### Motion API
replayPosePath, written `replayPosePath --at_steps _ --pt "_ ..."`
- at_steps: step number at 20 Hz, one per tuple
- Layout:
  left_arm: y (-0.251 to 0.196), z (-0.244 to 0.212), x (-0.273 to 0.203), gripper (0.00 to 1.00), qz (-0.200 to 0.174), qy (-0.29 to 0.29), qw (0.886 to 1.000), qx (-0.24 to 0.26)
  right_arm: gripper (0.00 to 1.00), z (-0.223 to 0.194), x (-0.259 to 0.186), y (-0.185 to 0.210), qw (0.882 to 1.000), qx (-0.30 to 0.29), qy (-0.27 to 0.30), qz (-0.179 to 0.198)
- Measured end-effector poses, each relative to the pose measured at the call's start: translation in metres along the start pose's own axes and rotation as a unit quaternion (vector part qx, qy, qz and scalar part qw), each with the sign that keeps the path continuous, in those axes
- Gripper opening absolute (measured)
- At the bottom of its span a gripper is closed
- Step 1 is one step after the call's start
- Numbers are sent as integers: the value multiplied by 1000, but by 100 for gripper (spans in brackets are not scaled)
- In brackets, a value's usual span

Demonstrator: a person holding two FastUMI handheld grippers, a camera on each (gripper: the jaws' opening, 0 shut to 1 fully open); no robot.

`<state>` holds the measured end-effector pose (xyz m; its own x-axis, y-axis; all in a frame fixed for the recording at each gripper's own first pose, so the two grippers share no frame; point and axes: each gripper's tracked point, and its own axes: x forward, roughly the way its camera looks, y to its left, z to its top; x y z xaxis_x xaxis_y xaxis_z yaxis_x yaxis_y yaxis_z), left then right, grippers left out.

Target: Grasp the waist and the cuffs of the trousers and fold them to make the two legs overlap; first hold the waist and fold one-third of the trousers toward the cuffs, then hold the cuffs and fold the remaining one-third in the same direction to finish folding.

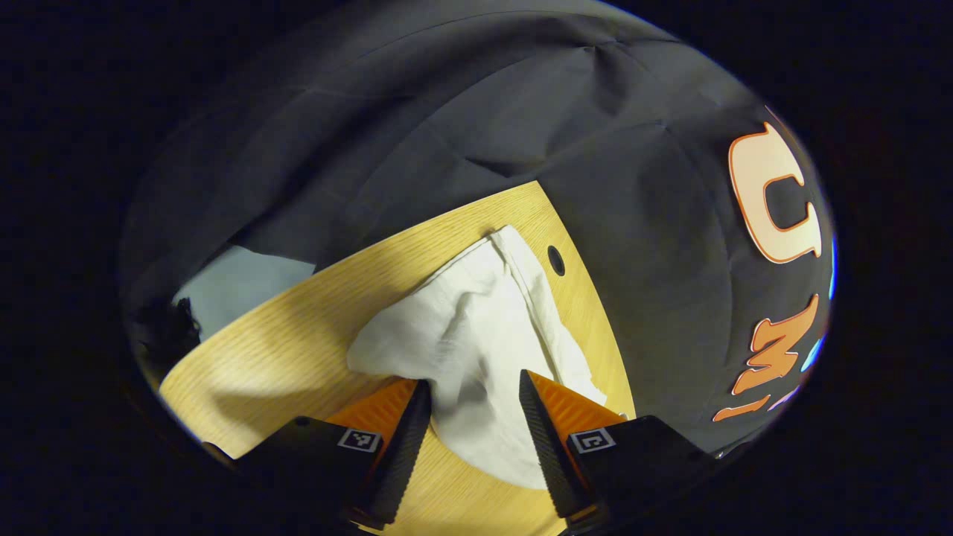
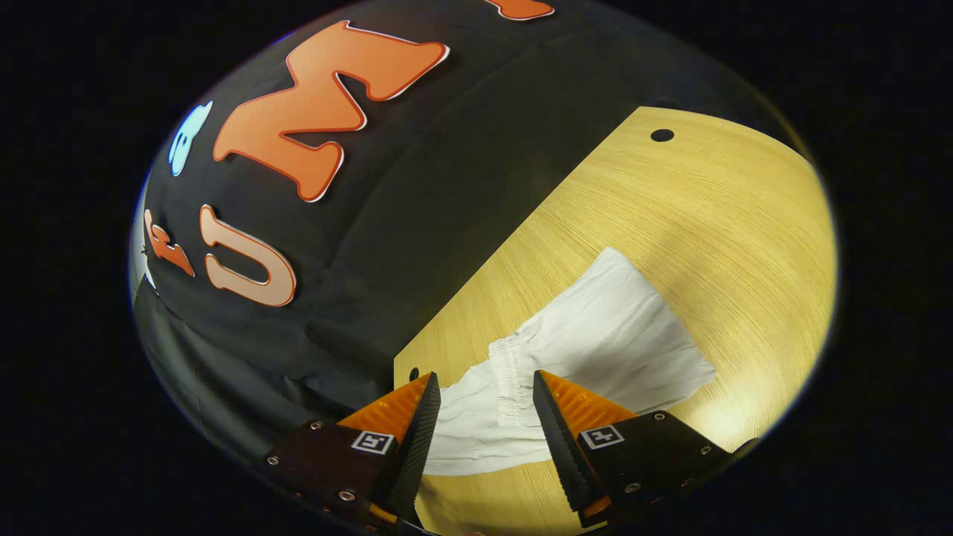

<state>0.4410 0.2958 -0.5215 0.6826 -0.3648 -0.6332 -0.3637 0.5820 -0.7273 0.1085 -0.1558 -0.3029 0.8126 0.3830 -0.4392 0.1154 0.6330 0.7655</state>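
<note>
White trousers (image 1: pixel 476 327) lie rumpled on the wooden table (image 1: pixel 298 327). In the left gripper view my left gripper (image 1: pixel 474 387) stands open above one end of the cloth, which shows between its fingers without being pinched. In the right gripper view the trousers (image 2: pixel 595 342) stretch away to the right, with the gathered elastic waist (image 2: pixel 510 372) close to me. My right gripper (image 2: pixel 485 387) is open over that waist, and both fingers stand apart from the fabric.
The black booth cloth (image 1: pixel 447 112) hangs close behind the table's far edge. A small round hole (image 1: pixel 556 260) sits in the tabletop near the trousers, and further holes (image 2: pixel 662 135) mark the table's corners. Bare wood (image 2: pixel 744 223) lies beyond the trousers.
</note>
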Motion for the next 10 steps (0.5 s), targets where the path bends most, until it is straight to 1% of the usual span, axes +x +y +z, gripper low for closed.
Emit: replayPosePath --at_steps 1,4,5,6,7,8,10 --pt "-3 1 8 75 -4 -3 1000 2 76 1 -4 -4 1000 1 -2 -2" --pt "-1 -5 22 40 9 3 1000 8 76 3 -12 -17 1000 6 -5 -16" --pt "-1 -2 22 29 15 -6 1000 7 76 4 -16 -22 1000 7 -7 -18" --pt "-1 -7 24 18 19 0 1000 2 65 5 -20 -26 1000 7 -9 -26" --pt "-2 -2 16 13 23 -6 1000 -4 76 7 -22 -30 999 1 -13 -31" --pt "-8 -1 16 11 14 -11 1000 -9 76 10 -24 -32 999 -7 -18 -34" --pt "-24 6 5 11 -1 -28 1000 -2 77 13 -26 -34 999 -12 -20 -37"
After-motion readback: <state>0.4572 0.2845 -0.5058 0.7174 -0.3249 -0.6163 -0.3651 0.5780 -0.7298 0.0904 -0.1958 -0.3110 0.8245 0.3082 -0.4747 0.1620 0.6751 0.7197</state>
